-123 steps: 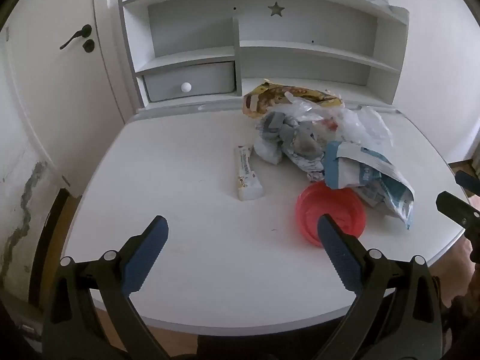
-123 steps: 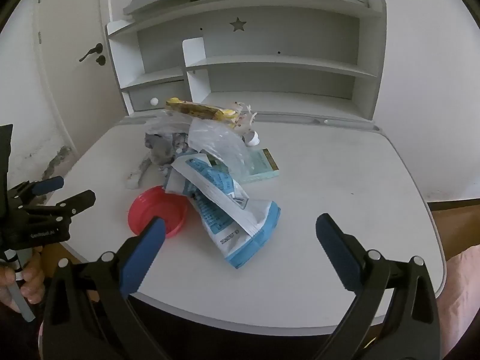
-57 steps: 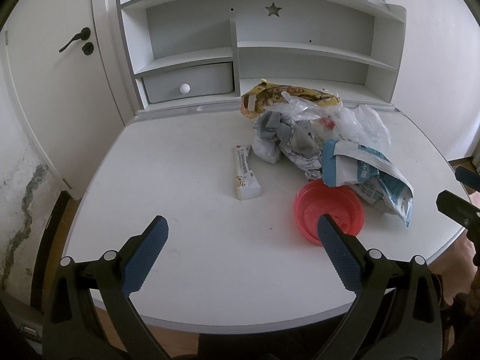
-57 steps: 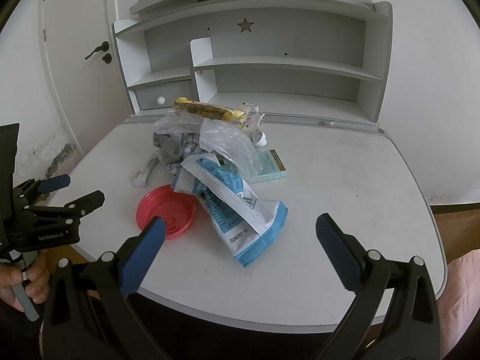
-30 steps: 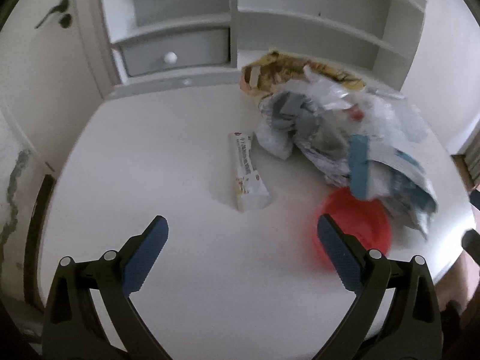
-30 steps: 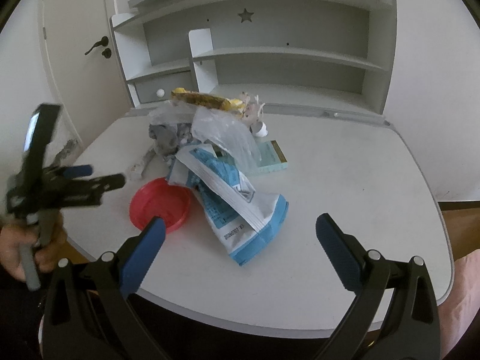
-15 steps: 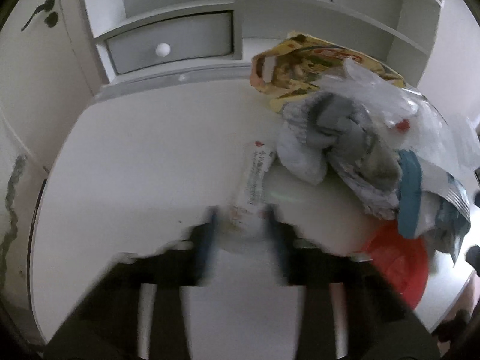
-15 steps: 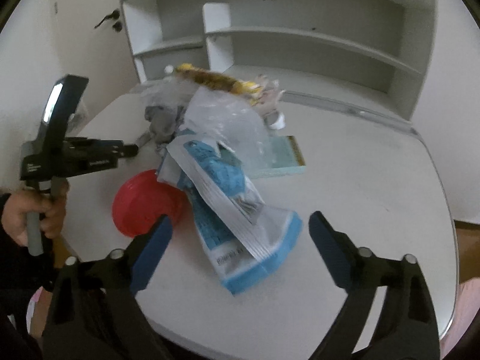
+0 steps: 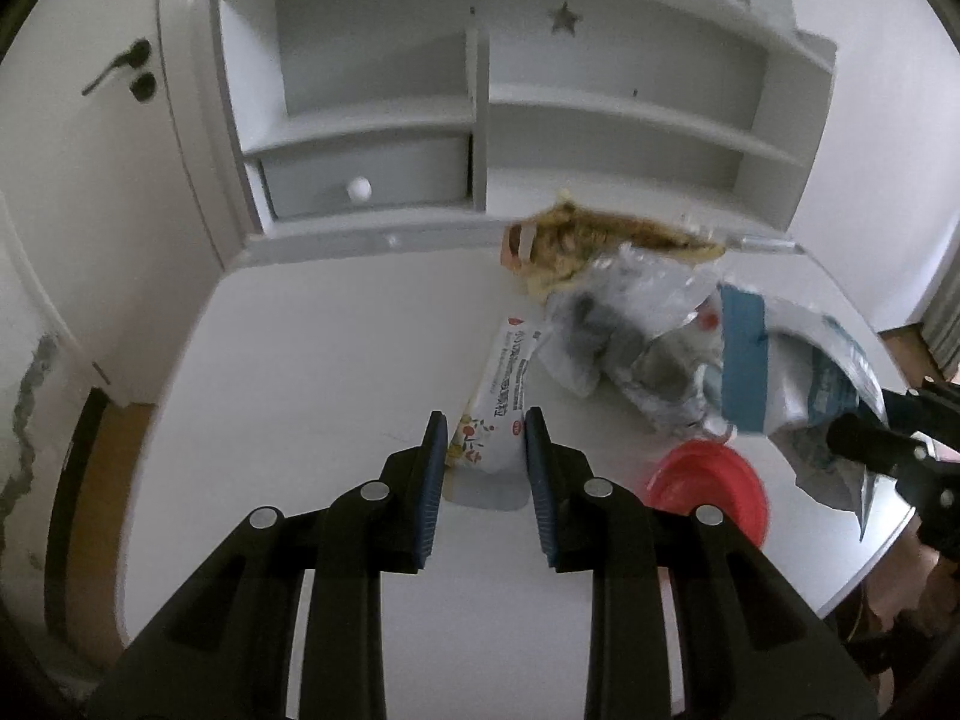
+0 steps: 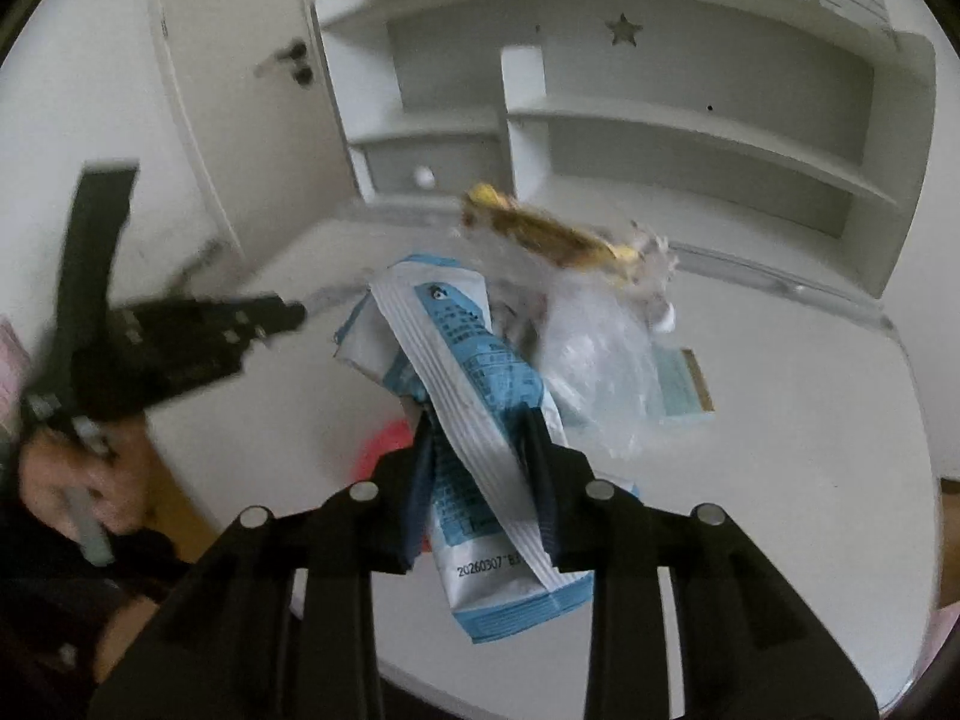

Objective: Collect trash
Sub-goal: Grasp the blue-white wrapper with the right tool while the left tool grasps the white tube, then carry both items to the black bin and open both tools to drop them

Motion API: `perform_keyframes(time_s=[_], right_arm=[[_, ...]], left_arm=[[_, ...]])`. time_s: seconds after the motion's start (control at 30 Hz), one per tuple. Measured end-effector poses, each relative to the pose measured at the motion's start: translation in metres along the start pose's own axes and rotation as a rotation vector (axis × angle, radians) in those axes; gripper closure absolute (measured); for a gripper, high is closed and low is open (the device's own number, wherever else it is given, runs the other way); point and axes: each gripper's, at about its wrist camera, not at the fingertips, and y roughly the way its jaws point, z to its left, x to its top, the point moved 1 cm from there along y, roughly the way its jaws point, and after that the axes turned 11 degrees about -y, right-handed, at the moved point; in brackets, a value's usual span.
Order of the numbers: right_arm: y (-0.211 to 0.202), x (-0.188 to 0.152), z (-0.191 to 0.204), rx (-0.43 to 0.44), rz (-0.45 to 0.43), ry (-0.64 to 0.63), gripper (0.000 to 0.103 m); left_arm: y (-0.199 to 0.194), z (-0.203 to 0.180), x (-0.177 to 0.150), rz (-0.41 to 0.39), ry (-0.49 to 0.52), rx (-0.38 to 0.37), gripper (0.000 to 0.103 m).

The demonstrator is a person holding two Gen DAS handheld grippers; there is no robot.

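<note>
My left gripper [image 9: 485, 444] is shut on the near end of a white snack wrapper [image 9: 501, 396] lying on the white desk [image 9: 312, 360]. My right gripper [image 10: 480, 444] is shut on a blue-and-white bag [image 10: 480, 420], which tilts up off the desk; the bag also shows in the left wrist view [image 9: 780, 372]. Behind lie a yellow wrapper [image 9: 600, 240], a grey crumpled bag [image 9: 630, 336] and clear plastic [image 10: 600, 348]. A red lid [image 9: 708, 486] sits on the desk near the front edge.
A white shelf unit with a small drawer [image 9: 366, 180] stands at the back of the desk. A flat green box [image 10: 684, 384] lies right of the pile. A white door [image 9: 90, 120] is at left. The desk's front edge [image 9: 864, 576] is close.
Both grippers moved forward over the desk and closed: the left on the white wrapper, the right on the blue-and-white bag, which has lifted and tilted.
</note>
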Motion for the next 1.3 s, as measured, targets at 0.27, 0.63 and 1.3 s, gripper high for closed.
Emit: perform_keyframes(time_s=[0.27,0.63,1.3], right_arm=[[-0.092,-0.021,-0.054,-0.083,-0.171,0.212,0.074],[-0.238,-0.227,-0.177,-0.613,-0.189,0.713,0.074],[-0.233,-0.589,-0.274,-0.727,0.196,1.534,0.073]], left_arm=[[-0.040,-0.040,0.009,-0.077,0.058,-0.080,0.077],[-0.053,-0.278,-0.039,0.019,0.363,-0.573,0.077],[0.138,-0.575,-0.374,0.688,0.830,-0.740,0.077]])
